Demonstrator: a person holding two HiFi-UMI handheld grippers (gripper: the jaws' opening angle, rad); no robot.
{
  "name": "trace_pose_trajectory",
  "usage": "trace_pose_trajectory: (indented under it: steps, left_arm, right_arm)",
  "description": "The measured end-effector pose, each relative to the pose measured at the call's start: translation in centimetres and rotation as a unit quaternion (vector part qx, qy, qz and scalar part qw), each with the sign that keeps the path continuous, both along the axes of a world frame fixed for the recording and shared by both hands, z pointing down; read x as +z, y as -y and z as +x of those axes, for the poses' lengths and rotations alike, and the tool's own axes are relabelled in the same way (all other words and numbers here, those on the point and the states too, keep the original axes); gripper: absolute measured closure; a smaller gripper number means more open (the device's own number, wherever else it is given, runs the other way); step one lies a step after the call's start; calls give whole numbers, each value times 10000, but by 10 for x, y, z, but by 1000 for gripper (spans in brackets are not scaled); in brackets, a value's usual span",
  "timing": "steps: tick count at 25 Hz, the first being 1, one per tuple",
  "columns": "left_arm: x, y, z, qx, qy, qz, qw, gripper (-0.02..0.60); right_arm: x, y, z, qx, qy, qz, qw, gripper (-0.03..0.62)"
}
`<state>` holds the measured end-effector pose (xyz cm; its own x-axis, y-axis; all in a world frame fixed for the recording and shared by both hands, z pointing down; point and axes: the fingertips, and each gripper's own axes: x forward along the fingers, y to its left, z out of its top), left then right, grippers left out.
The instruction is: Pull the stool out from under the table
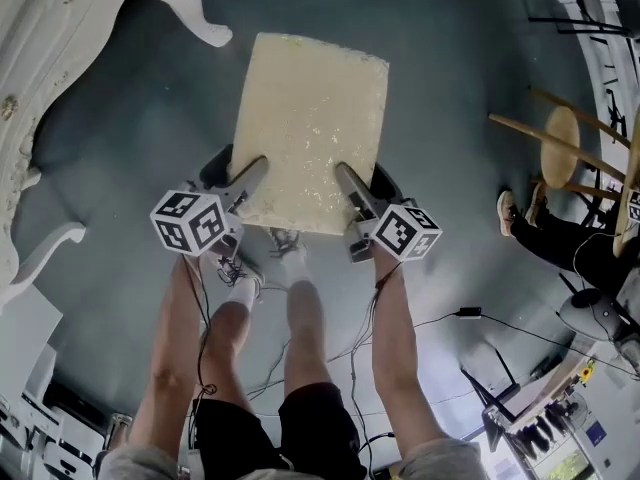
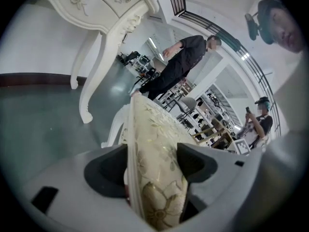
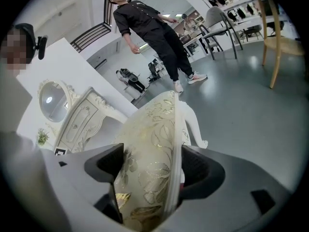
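Note:
The stool (image 1: 310, 128) has a cream seat cushion with a gold leaf pattern and white curved legs. It stands on the grey floor in front of me, out from the white dressing table (image 1: 45, 78) at the left. My left gripper (image 1: 248, 183) is shut on the near left edge of the seat (image 2: 154, 178). At the near right edge of that seat (image 3: 149, 173), my right gripper (image 1: 352, 193) is shut on it too. One white stool leg (image 3: 195, 124) shows beyond the right jaws.
The table's carved white legs (image 2: 104, 57) rise at the left. A wooden chair (image 1: 565, 153) stands at the right. A person in black (image 3: 154, 33) stands a few steps off, and another person (image 2: 258, 124) stands further back. Cables (image 1: 450, 318) trail on the floor by my feet.

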<state>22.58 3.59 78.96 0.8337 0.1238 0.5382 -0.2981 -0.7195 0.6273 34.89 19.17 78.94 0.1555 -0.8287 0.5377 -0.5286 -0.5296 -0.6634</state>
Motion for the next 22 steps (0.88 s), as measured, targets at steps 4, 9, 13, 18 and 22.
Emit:
trace_pose_trajectory:
  steps: [4, 9, 13, 18, 22]
  left_arm:
    - [13, -11, 13, 197, 33, 5, 9998, 259]
    - [22, -17, 22, 359, -53, 113, 9993, 259]
    - [28, -23, 17, 330, -84, 104, 9994, 259]
    - [40, -33, 1, 322, -33, 0, 9995, 259]
    - [47, -40, -10, 352, -10, -42, 9994, 259]
  right_arm:
    - [13, -16, 7, 206, 35, 2, 9998, 210]
    - [25, -25, 11, 350, -19, 120, 9993, 210]
    - [30, -30, 6, 316, -54, 156, 9994, 210]
    - [42, -38, -10, 239, 3, 120, 9996, 210]
    - [49, -43, -21, 194, 14, 109, 9998, 210]
